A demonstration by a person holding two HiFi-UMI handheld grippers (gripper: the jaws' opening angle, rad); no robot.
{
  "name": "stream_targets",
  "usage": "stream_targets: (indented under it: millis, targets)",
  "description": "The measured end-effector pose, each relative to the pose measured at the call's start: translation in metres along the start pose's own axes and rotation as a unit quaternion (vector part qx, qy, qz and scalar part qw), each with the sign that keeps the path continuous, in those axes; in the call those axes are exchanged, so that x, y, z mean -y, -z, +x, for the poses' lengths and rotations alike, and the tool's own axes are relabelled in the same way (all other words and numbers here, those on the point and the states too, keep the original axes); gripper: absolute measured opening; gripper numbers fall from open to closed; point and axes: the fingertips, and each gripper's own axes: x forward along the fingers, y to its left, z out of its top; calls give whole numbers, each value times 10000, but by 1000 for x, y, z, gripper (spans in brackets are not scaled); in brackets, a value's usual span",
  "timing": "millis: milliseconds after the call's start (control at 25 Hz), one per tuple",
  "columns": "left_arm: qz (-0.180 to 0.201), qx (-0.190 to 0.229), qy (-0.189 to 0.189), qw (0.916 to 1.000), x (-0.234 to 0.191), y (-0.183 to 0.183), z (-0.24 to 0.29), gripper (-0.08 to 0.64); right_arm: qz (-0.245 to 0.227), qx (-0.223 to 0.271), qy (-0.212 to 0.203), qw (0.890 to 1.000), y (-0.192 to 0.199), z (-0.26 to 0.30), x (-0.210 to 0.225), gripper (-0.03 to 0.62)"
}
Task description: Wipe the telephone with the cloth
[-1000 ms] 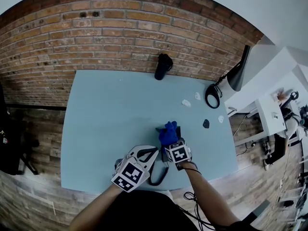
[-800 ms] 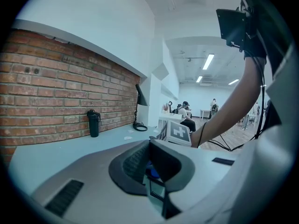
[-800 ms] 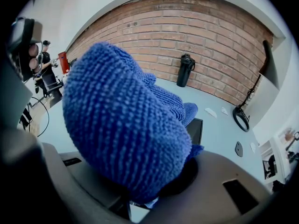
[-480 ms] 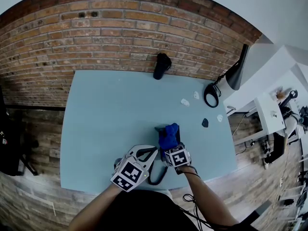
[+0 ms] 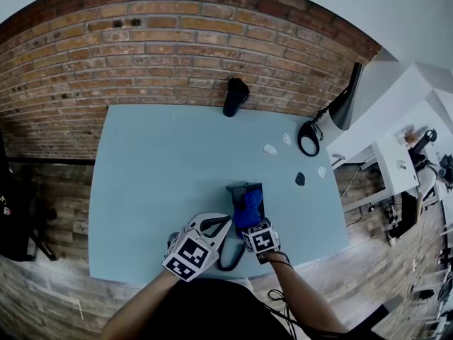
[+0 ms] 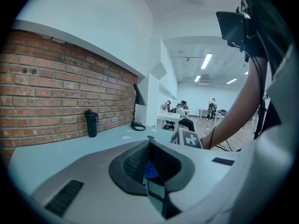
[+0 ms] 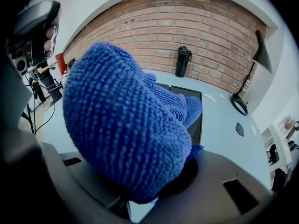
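Note:
The black telephone [image 5: 241,190] lies on the light blue table [image 5: 156,183], right of the middle and toward the near edge. A blue knitted cloth [image 5: 248,210] rests on its near half, and my right gripper [image 5: 250,222] is shut on that cloth. The right gripper view is mostly filled by the cloth [image 7: 126,134], with the telephone [image 7: 192,120] showing dark beyond it. My left gripper [image 5: 228,222] sits just left of the telephone with its jaws together; nothing held shows. A bit of the cloth [image 6: 150,171] is visible through its jaws.
A black bottle [image 5: 232,96] stands at the brick wall at the table's far edge. A desk lamp [image 5: 340,112] with a ring base [image 5: 309,139] is at the far right. Small white scraps [image 5: 270,149] and a dark piece [image 5: 300,179] lie right. A black curved item [image 5: 232,257] lies under my grippers.
My right gripper has drawn the cloth back toward me along the telephone, uncovering more of its far end. The left gripper has stayed put.

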Motion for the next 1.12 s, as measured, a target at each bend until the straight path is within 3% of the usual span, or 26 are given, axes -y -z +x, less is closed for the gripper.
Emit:
stream_targets:
  millis: [560,880,1000,1120]
  targets:
    - [55,-102,107,9999,8,7,3,11,245,-123,-31,9996,39,-5,-12,127]
    - [93,-61,32,9999,6,4,1,11,106,-143,92,9998,47,-10,-15,127]
    - [65,-60,-60,9999,3,2,-1,11,143,-365,-178,9991,60,-10,-17,127]
    - [19,-39,-180,9998,-4,1,-7,11,198,-814,-930,9921,70,-17,-30,127]
